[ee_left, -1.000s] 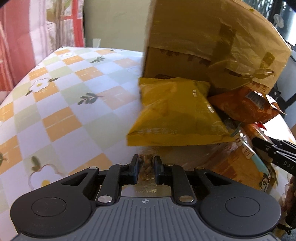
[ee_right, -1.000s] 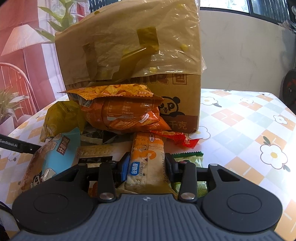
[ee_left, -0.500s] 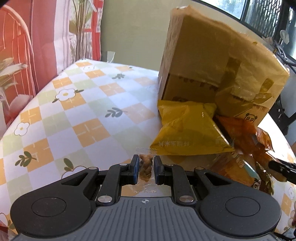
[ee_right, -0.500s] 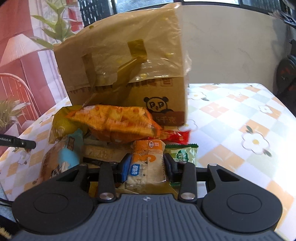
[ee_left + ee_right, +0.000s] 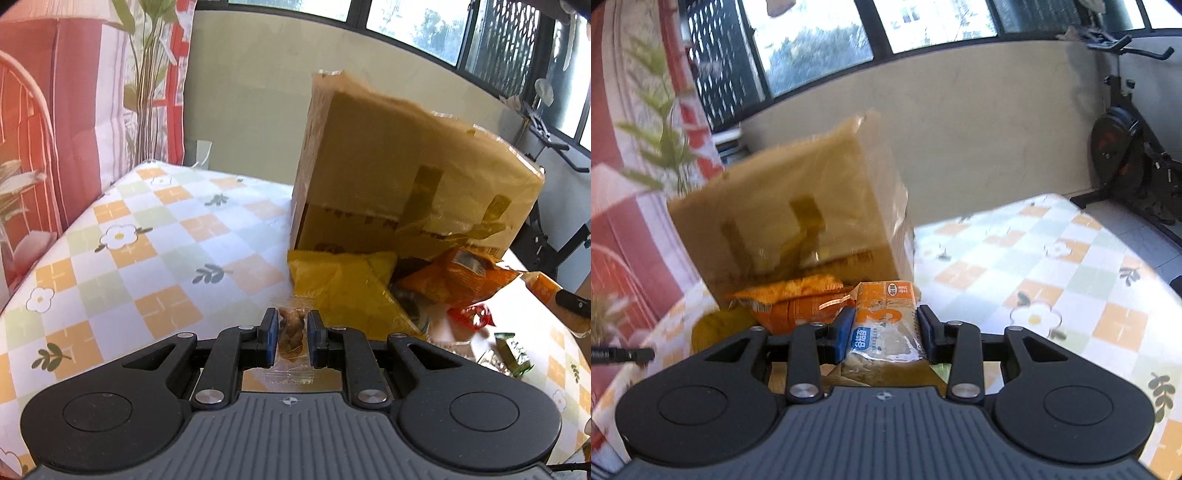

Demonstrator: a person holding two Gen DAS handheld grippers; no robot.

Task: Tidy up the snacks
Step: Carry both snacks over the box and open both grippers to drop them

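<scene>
My left gripper [image 5: 291,325] is shut on a small clear packet of brown twisted snack [image 5: 291,328], held above the table. My right gripper [image 5: 882,325] is shut on an orange-and-clear cereal bar pack [image 5: 884,319], also lifted. A tall cardboard box [image 5: 399,184] stands behind the snack pile; it also shows in the right wrist view [image 5: 798,221]. At its foot lie a yellow bag [image 5: 343,288], an orange chip bag [image 5: 454,280] [image 5: 790,299], a red wrapper [image 5: 469,317] and a green packet [image 5: 513,350].
The table has a checked flower-pattern cloth [image 5: 147,258] [image 5: 1052,266]. A red-and-white curtain [image 5: 55,110] hangs at the left. An exercise bike [image 5: 1130,147] stands off the table's far right. The other gripper's tip [image 5: 572,304] pokes in at the right edge.
Both grippers have risen and pulled back from the pile with their snacks still held. The box and pile now look smaller and lower in both views.
</scene>
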